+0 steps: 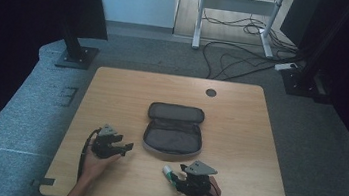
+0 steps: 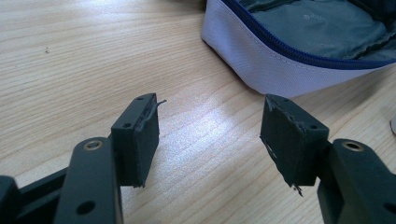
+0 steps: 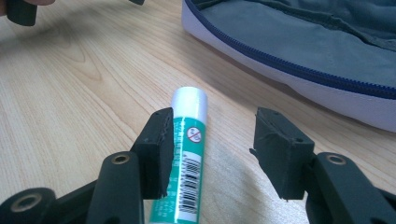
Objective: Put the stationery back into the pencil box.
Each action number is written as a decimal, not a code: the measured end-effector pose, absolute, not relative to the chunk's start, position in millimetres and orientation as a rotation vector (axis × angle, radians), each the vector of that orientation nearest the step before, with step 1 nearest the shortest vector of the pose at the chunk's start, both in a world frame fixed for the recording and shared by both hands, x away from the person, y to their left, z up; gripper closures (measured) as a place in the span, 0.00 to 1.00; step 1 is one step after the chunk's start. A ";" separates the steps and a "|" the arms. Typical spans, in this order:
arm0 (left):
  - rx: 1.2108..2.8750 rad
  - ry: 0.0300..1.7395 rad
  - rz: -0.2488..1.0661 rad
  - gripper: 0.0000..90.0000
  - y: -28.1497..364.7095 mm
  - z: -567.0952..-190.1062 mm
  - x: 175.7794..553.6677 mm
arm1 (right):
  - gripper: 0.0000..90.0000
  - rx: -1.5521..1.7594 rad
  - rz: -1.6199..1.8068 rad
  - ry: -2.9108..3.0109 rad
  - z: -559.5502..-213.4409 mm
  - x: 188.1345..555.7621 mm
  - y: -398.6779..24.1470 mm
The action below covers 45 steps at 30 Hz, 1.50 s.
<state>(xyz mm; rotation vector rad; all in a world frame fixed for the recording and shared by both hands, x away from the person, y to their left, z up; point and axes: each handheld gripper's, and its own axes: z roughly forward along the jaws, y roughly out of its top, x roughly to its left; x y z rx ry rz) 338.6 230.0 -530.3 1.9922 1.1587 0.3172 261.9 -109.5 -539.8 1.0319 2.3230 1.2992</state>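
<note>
1. The glue stick (image 3: pixel 189 154) lies flat on the counter (image 1: pixel 248 137), right between the fingers (image 3: pixel 156 149) of the right gripper (image 3: pixel 210 149).
2. It sits close to one finger, maybe touching it. The other finger is well away from it, with bare wood in between. So these fingers are apart and are not squeezing the stick.
3. The stick's long side points the same way the fingers point. Its white cap is at the far end, toward the pouch (image 1: pixel 174 128). The fingers would close on its round sides, across the short way.
4. From above, the right gripper (image 1: pixel 191 179) is much nearer to the glue stick (image 1: pixel 169 173) than the left gripper (image 1: pixel 123 148) is.
5. The left gripper (image 2: pixel 210 140) hangs over bare wood near the pouch (image 2: pixel 261 60). Its fingers (image 2: pixel 140 135) are wide apart with nothing between them.
6. The pouch lies open in the middle of the counter, just past the stick. Its grey inside (image 3: pixel 299 42) looks empty.
7. Nothing stands between the stick and the pouch. I think the next job is to squeeze the stick and lift it over the zipper edge (image 3: pixel 299 70). The off-centre stick may roll or turn when the fingers shut.
</note>
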 end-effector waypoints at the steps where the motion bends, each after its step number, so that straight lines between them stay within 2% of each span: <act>1: 1.992 1.159 0.317 0.42 230.0 -530.3 338.5 | 0.52 1.029 1.298 2.326 -540.1 261.6 -108.9; 8: 1.994 1.160 0.317 0.42 230.8 -530.9 338.6 | 0.54 1.024 1.267 2.353 -544.0 260.0 -104.0; 15: 1.997 1.164 0.318 0.42 231.8 -532.0 339.0 | 0.71 1.028 1.209 2.381 -550.4 259.5 -100.2; 25: 1.991 1.165 0.319 0.42 233.1 -532.0 339.0 | 0.72 1.029 1.202 2.389 -548.1 260.3 -101.9; 45: 1.983 1.173 0.308 0.42 234.5 -531.8 339.4 | 0.72 1.010 1.375 2.299 -509.1 280.8 -118.5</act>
